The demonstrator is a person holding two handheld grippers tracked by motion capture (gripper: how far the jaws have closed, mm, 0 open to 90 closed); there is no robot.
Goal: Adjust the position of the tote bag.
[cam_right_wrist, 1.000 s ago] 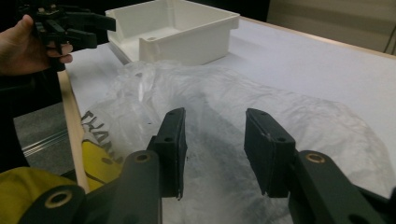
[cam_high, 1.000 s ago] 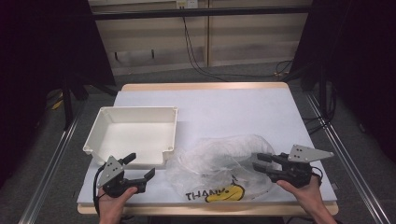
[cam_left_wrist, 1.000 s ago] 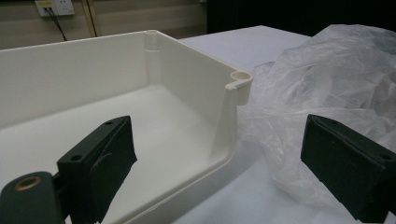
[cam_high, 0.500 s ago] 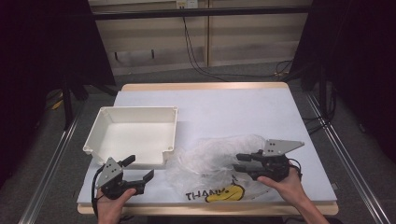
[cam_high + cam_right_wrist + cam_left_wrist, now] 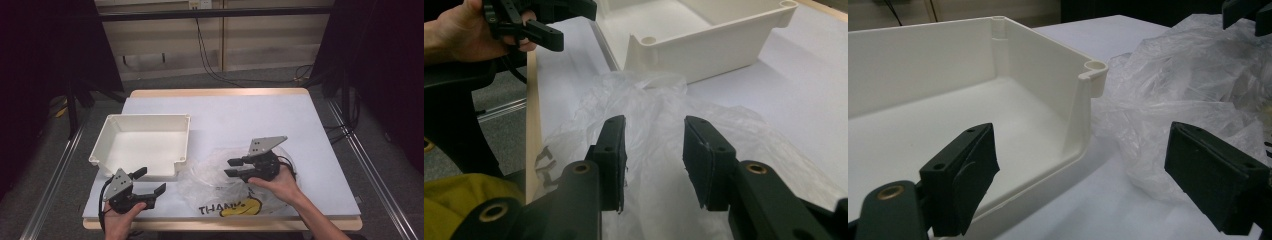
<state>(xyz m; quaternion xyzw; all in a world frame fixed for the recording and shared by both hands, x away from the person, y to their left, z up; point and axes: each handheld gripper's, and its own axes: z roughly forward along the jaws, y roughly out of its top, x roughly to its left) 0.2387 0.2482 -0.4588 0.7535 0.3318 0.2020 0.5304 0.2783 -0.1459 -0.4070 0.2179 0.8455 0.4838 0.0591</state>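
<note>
The crumpled clear plastic bag [image 5: 225, 180] with a yellow smiley print and dark lettering lies on the white table cover [image 5: 235, 120] near the front edge, at about 3 o'clock from the white rectangular plastic tray [image 5: 142, 145] and just beside its near right corner. In the left gripper view the bag [image 5: 1188, 95] bunches up right next to the tray's rounded corner post [image 5: 1093, 70].

The right gripper [image 5: 235, 167] hovers over the bag's upper right part, its black jaws pointing toward 9 o'clock. In the right gripper view the right gripper [image 5: 654, 160] has film lying below and between the pads; its jaws have just been closing, yet a clear gap remains and the pads do not press on the plastic, so it is released.

The left gripper [image 5: 150, 182] sits at about 6 o'clock from the tray, near the table's front left edge, held in the person's left hand [image 5: 120, 220]. Its jaws stand wide apart, unclenched, grasping nothing; in its own view they frame the tray's near wall and the bag's edge.
</note>
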